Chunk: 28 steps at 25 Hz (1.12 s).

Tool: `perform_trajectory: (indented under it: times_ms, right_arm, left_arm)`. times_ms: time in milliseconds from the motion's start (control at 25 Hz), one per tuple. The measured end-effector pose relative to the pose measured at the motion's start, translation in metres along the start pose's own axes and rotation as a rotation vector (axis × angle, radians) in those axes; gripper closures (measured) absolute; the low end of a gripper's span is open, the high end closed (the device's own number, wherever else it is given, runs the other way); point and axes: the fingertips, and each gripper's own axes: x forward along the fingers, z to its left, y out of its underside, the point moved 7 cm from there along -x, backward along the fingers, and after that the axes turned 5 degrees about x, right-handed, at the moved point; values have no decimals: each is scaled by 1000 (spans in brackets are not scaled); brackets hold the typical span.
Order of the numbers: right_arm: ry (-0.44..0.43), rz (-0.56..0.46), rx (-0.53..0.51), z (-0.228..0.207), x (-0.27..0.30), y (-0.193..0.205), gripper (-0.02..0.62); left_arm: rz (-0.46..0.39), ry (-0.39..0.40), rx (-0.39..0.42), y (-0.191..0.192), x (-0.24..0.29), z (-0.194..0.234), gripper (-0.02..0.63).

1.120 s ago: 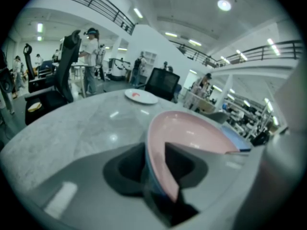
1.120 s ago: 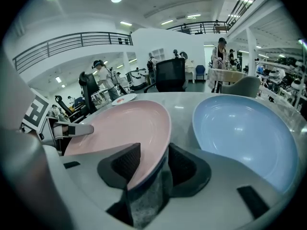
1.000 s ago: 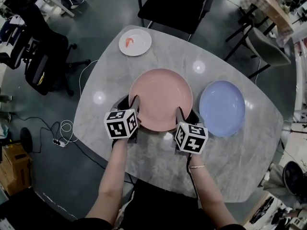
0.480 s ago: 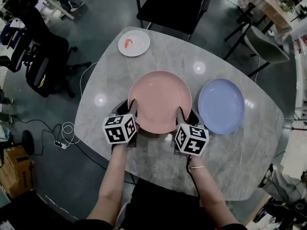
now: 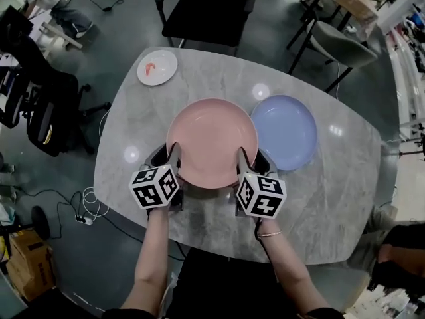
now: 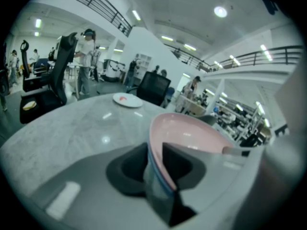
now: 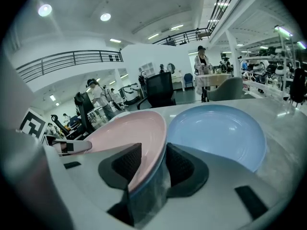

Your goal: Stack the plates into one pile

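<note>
A large pink plate (image 5: pixel 211 138) hangs tilted just above the grey marble table (image 5: pixel 319 198), with its right rim over the left edge of the blue plate (image 5: pixel 287 131). My left gripper (image 5: pixel 174 157) is shut on the pink plate's near-left rim, and my right gripper (image 5: pixel 243 159) is shut on its near-right rim. Both sets of jaws have just been closing onto that rim. The left gripper view shows the left gripper (image 6: pixel 154 163) clamping the pink plate (image 6: pixel 192 133). In the right gripper view the right gripper (image 7: pixel 152 163) pinches the pink plate (image 7: pixel 124 131) beside the blue plate (image 7: pixel 216 128).
A small white plate (image 5: pixel 157 67) with a red bit on it sits at the table's far left corner. A black chair (image 5: pixel 206 8) and a grey chair (image 5: pixel 342 42) stand beyond the far edge. Cables lie on the floor at the left.
The pink plate has risen off the table and shifted right, so the gap to the blue plate is gone and the rims overlap. Both grippers moved with it.
</note>
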Motion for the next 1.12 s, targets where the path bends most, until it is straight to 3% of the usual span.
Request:
perform_trajectory:
  times_ms: [400,640,880,1120]
  right_arm:
    - [130,-120,95,-91,-62,-21,442]
    - [185,-168,120,-139,-89,-33,442]
    - [211,-172,127,-184,-85,-42,442]
    - [211,-145,104,-206,-67,-41,442]
  left_arm:
    - [-12,192,52,-12,34,-108,512]
    - [0,264,102,-15,55,-167,512]
    - [16,274,150,-17,87,-207,512]
    - [30,255,167,-14,108,-217,512]
